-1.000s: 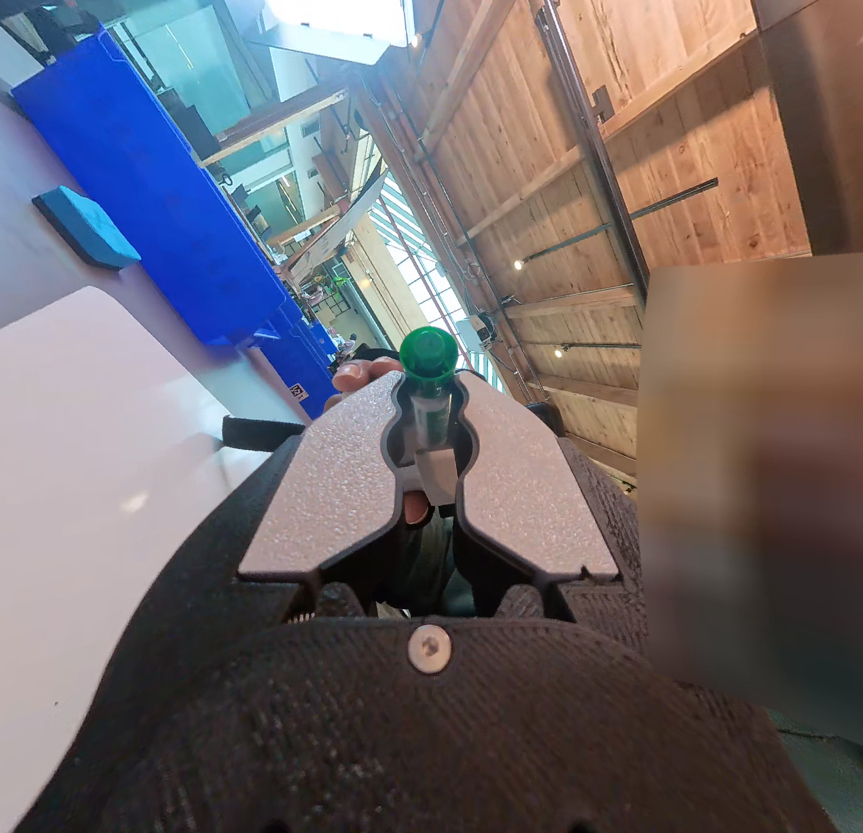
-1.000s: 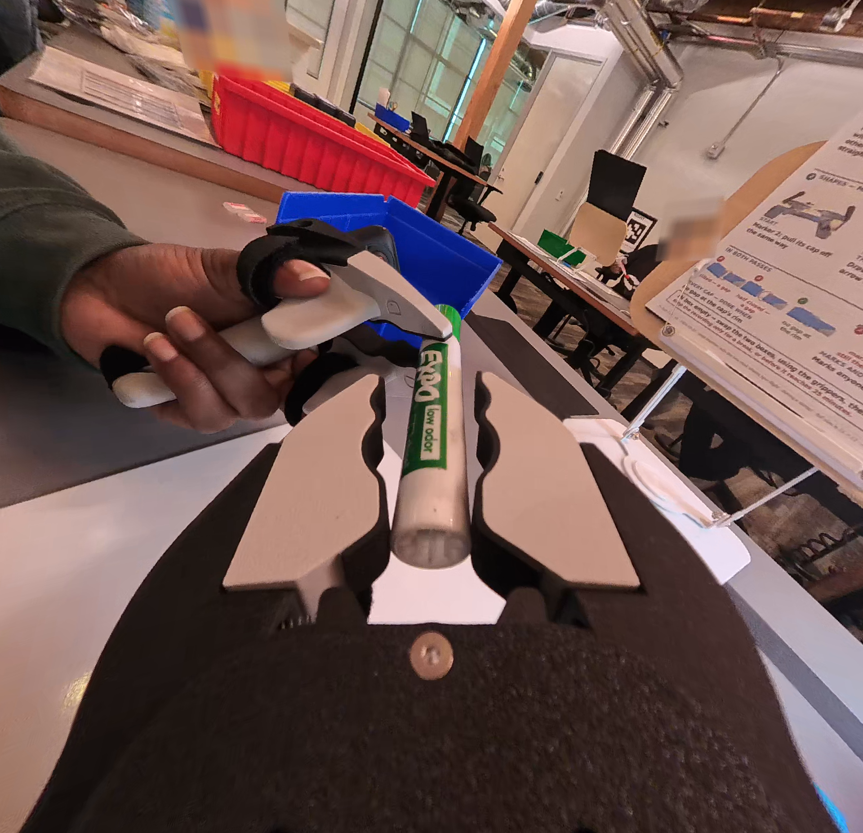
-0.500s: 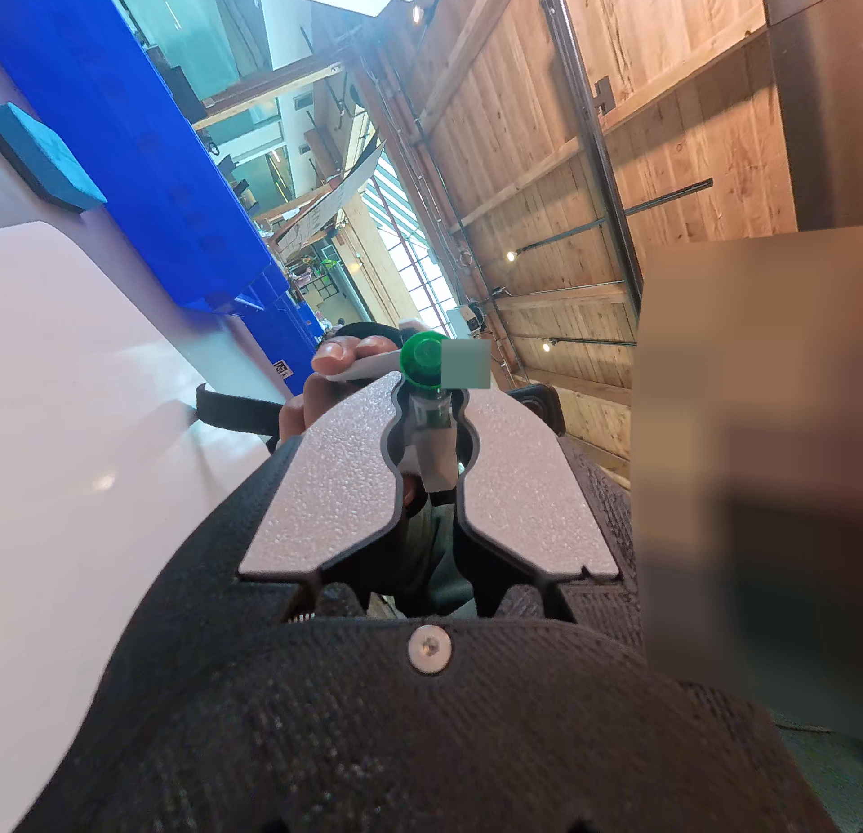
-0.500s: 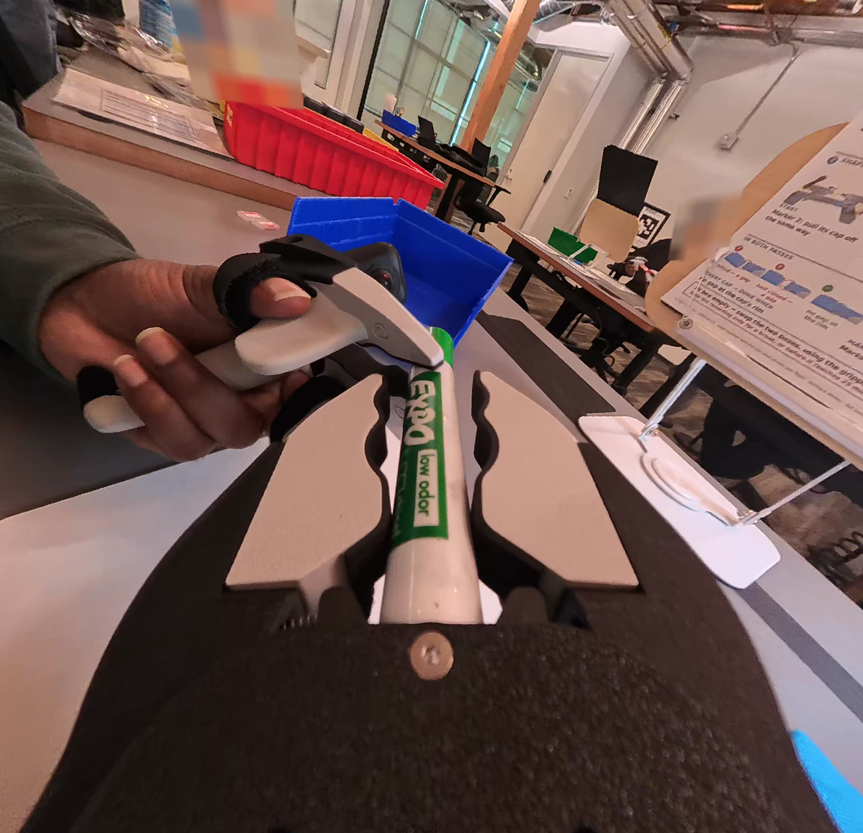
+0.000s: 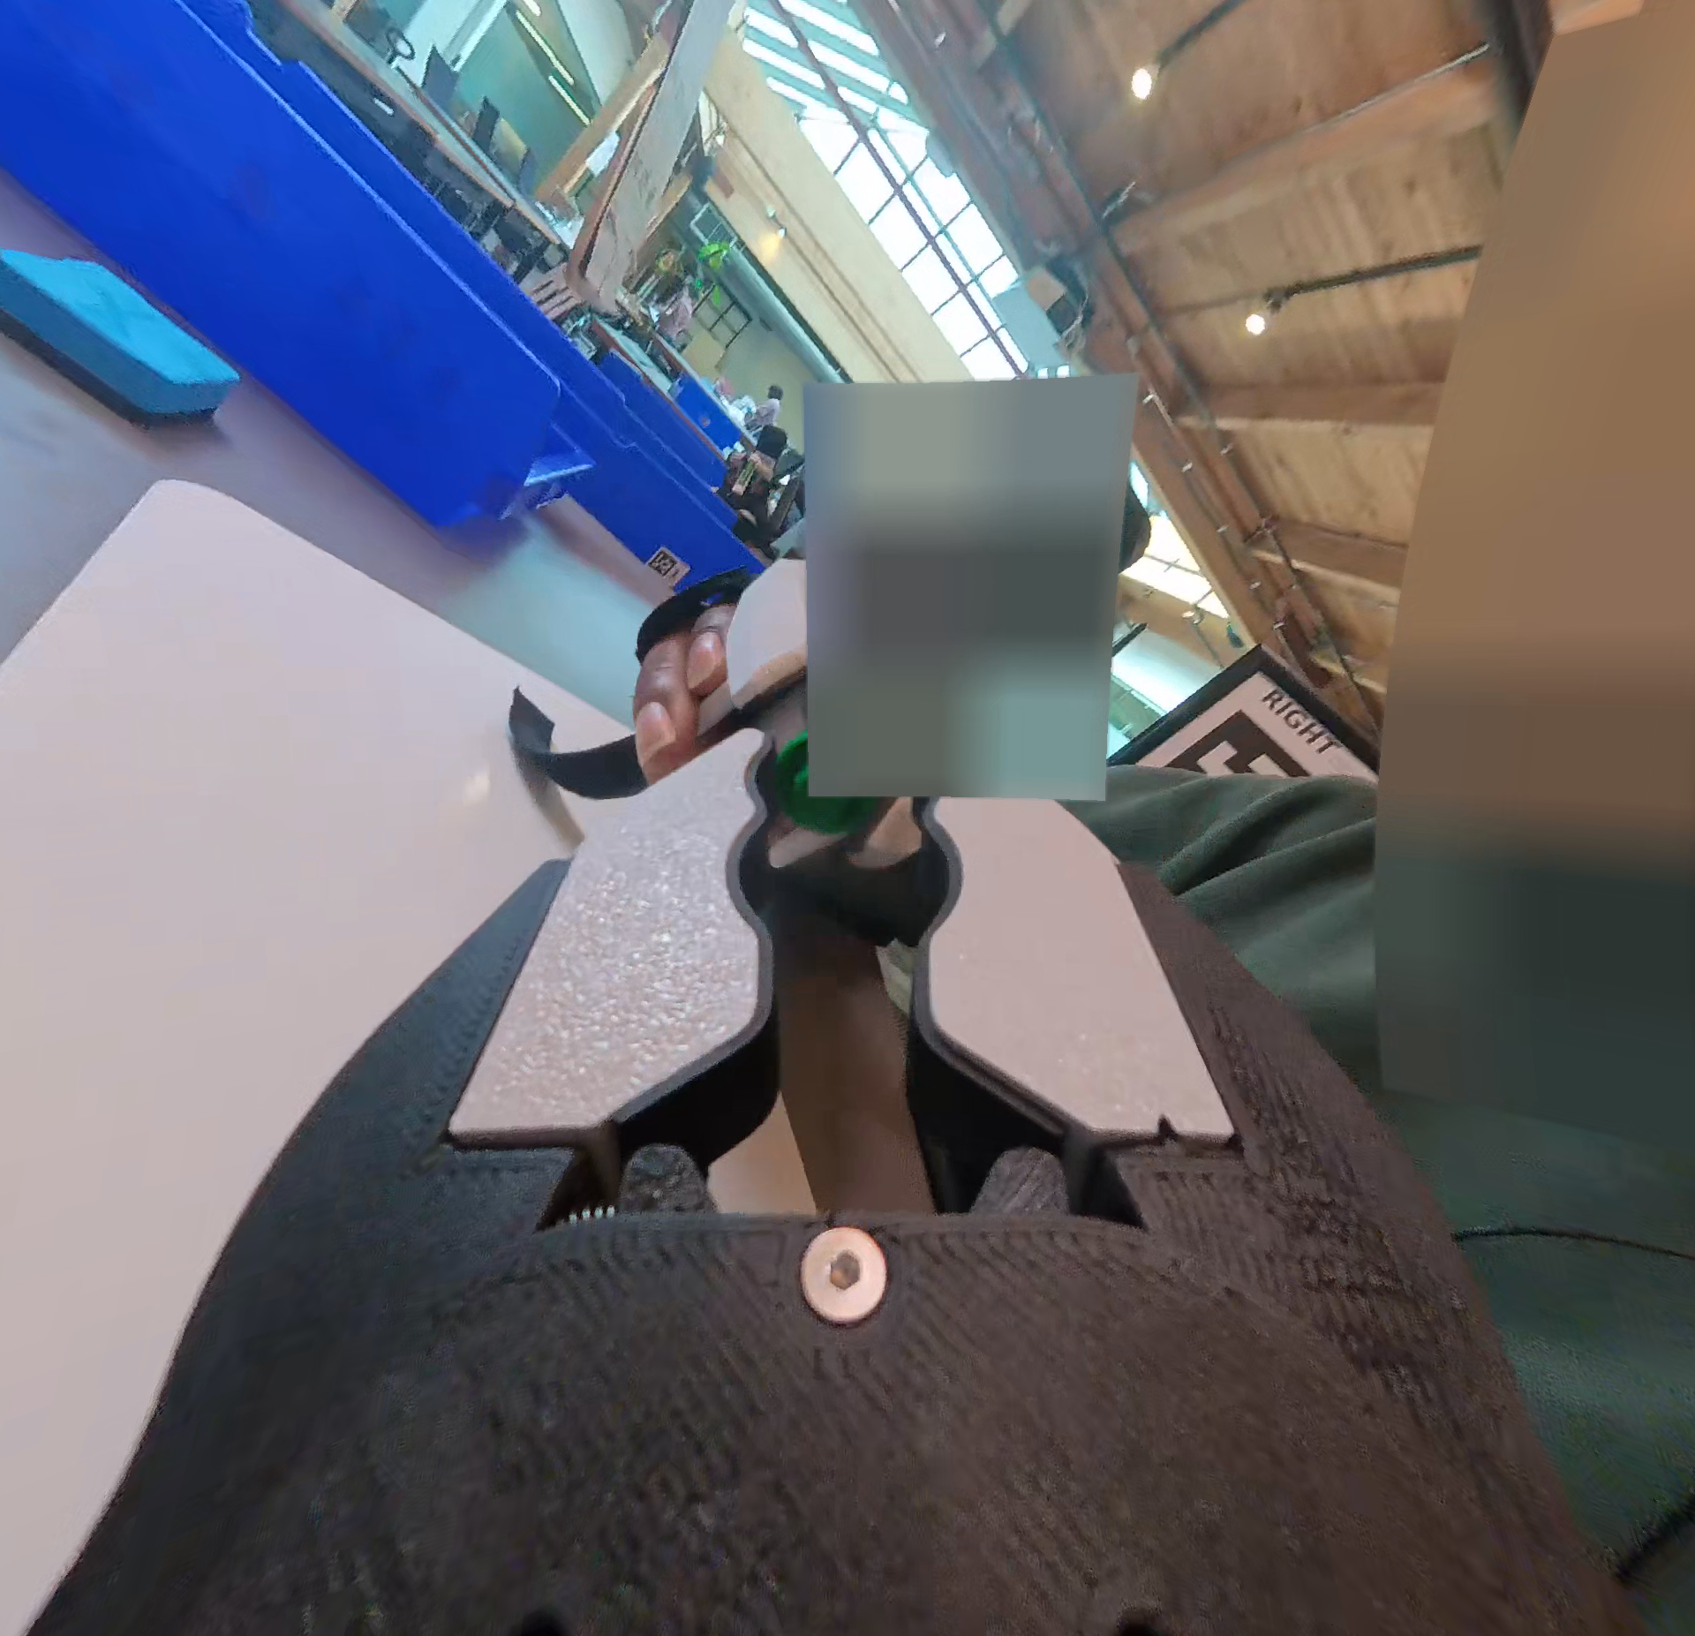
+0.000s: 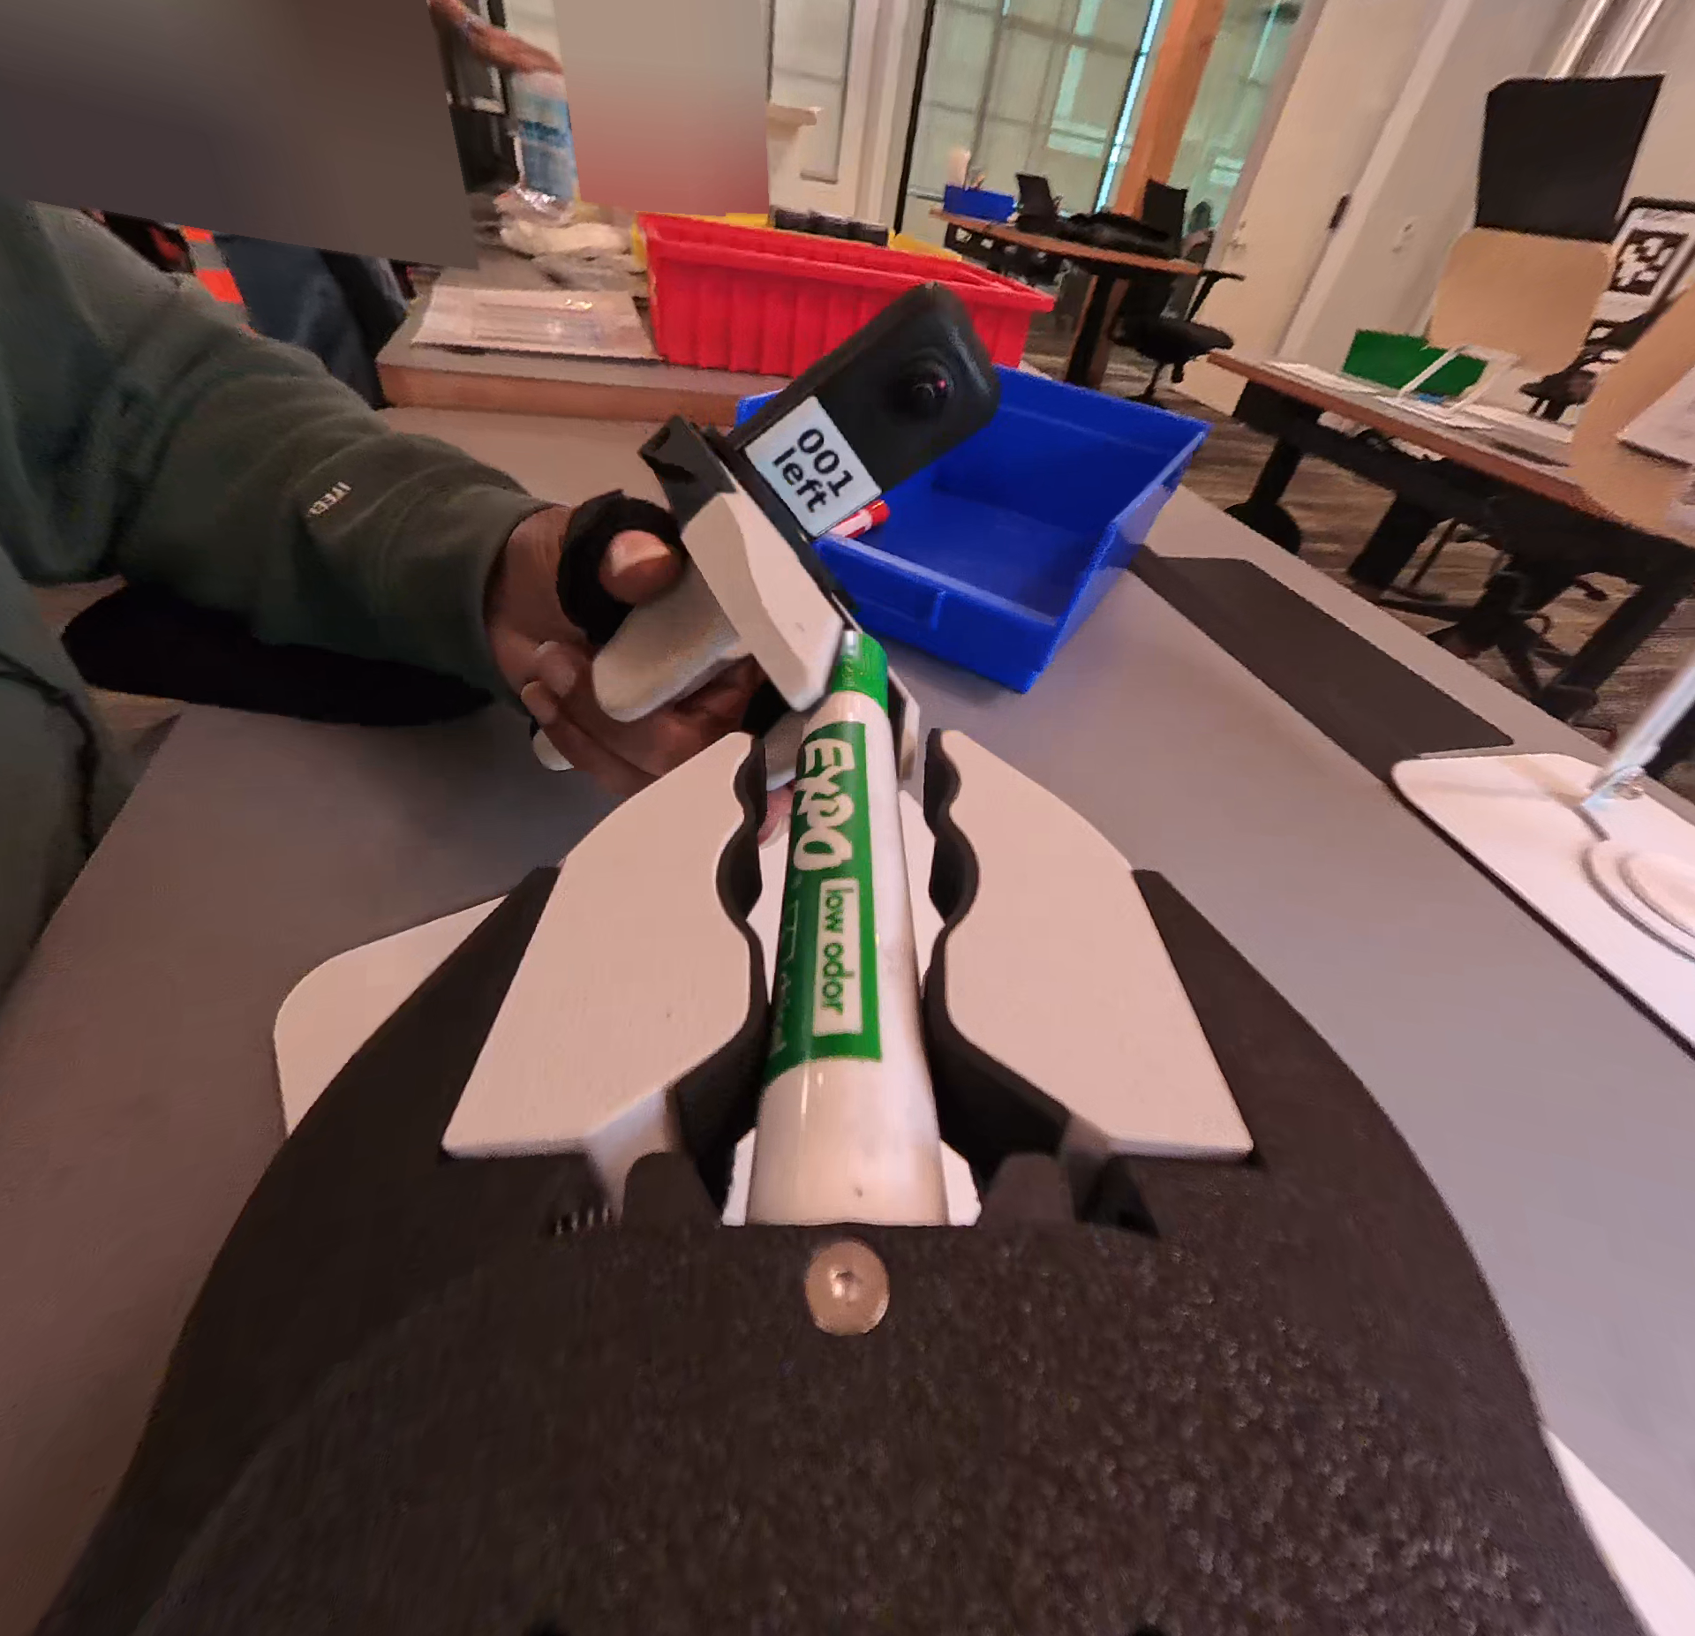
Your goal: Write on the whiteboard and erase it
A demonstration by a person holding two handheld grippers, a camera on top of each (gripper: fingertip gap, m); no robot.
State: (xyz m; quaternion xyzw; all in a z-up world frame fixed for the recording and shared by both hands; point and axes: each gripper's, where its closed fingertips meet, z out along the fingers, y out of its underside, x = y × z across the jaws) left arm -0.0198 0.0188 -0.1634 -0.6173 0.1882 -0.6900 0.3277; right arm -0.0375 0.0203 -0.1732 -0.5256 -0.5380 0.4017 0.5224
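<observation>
My right gripper (image 6: 844,840): fingers closed on the marker (image 6: 839,968), white barrel with green band lying along the gap between them, rear end back near the gripper's screw.

Marker's green cap end (image 6: 858,675) points away from me, into the tip of my left gripper (image 6: 807,665), which a hand (image 6: 587,656) in a green sleeve holds above the grey worktop (image 6: 1238,858). From the right wrist view the left fingers appear to meet the cap.

Left wrist view: a sliver of green cap (image 5: 807,794) sits at the left fingertips, mostly behind a blurred patch. I cannot tell whether those fingers are clamped on it or only around it.

Whiteboard (image 5: 229,812) lies flat on the worktop below both grippers, one rounded corner showing; I see no marks on the visible part.

Blue eraser (image 5: 101,335) rests on the worktop beyond the whiteboard's far corner, apart from it, near a blue bin (image 6: 1009,537). Red bin (image 6: 807,299) farther back.
</observation>
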